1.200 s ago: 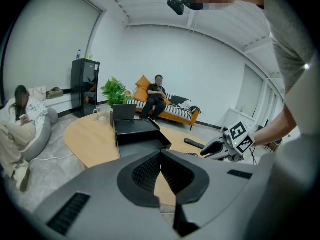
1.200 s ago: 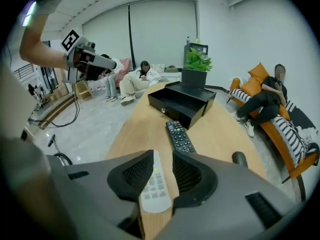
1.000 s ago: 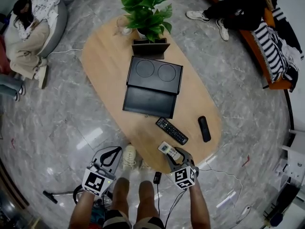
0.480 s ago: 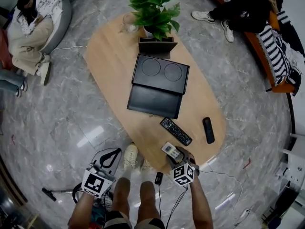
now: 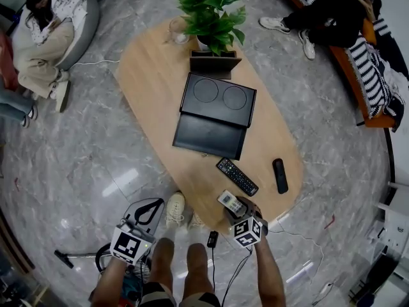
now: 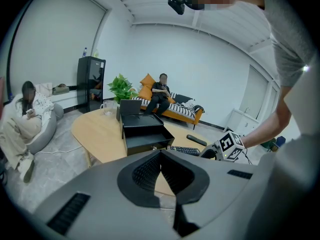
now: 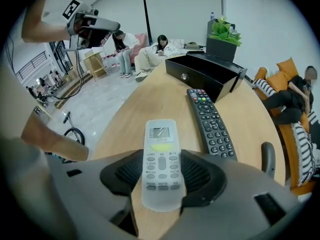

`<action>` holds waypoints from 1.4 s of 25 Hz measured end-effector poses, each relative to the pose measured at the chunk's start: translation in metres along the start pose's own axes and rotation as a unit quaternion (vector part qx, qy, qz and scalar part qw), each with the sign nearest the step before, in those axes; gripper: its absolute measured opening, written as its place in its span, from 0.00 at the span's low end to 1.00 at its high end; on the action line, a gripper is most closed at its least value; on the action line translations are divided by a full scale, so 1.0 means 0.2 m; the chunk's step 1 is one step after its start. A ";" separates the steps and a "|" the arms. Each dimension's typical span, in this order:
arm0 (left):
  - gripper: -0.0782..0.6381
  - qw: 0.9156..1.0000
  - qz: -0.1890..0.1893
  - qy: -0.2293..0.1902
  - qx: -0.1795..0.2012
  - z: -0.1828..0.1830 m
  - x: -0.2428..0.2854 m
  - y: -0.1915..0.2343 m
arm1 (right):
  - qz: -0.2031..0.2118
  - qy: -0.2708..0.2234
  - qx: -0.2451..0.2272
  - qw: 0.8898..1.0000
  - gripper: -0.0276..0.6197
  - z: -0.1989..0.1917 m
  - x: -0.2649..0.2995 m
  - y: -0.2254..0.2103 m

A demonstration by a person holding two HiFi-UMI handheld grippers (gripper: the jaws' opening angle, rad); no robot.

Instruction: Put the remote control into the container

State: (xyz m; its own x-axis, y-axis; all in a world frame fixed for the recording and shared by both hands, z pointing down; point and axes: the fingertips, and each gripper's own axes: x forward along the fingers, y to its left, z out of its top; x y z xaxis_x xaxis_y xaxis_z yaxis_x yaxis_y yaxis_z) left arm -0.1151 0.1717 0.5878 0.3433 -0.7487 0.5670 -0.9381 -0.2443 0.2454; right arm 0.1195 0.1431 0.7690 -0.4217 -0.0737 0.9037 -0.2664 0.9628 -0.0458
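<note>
1. Got the right gripper (image 7: 161, 173) down at the near end of the wooden table (image 5: 153, 75), with jaws spread wide after just opening up.
2. Can see the white remote (image 7: 160, 154) lying flat on the tabletop right between those jaws, screen end pointing far, not clamped.
3. Spotted a long black remote (image 5: 237, 176) just right of it and slightly farther, plus a smaller black remote (image 5: 279, 175) further right, near the table's right edge.
4. Found the black container (image 5: 220, 100) mid-table, well apart from the white remote on the far side, with its drawer (image 5: 208, 135) pulled out toward the near side.
5. Got the left gripper (image 6: 161, 156) held off the table at the near left, over the floor, with jaws pressed together pad to pad.
6. Also noticed a potted plant (image 5: 214, 11) at the table's far end, and people sitting around: one person (image 5: 332, 8) far right, another (image 5: 41, 31) far left.
</note>
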 end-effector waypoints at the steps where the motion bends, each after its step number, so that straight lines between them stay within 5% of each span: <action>1: 0.12 1.000 0.000 0.000 0.001 0.00 0.00 0.00 | 0.000 -0.001 0.001 1.000 0.40 0.00 -0.01 0.00; 14: 0.12 1.000 0.001 -0.008 0.009 0.07 -0.04 0.03 | -0.033 -0.051 0.014 0.998 0.40 0.23 -0.25 -0.12; 35: 0.12 0.997 0.056 -0.038 -0.032 0.11 -0.26 0.19 | -0.071 -0.129 -0.087 0.985 0.40 0.96 -0.39 -0.43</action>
State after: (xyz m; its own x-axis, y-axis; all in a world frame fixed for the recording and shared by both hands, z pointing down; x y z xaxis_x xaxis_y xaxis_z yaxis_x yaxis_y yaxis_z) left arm -0.1700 0.1874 0.5495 0.2292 -0.8143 0.5332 -0.9650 -0.1184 0.2340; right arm 0.0096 0.0170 0.6208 -0.6033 -0.2533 0.7562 -0.1957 0.9662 0.1676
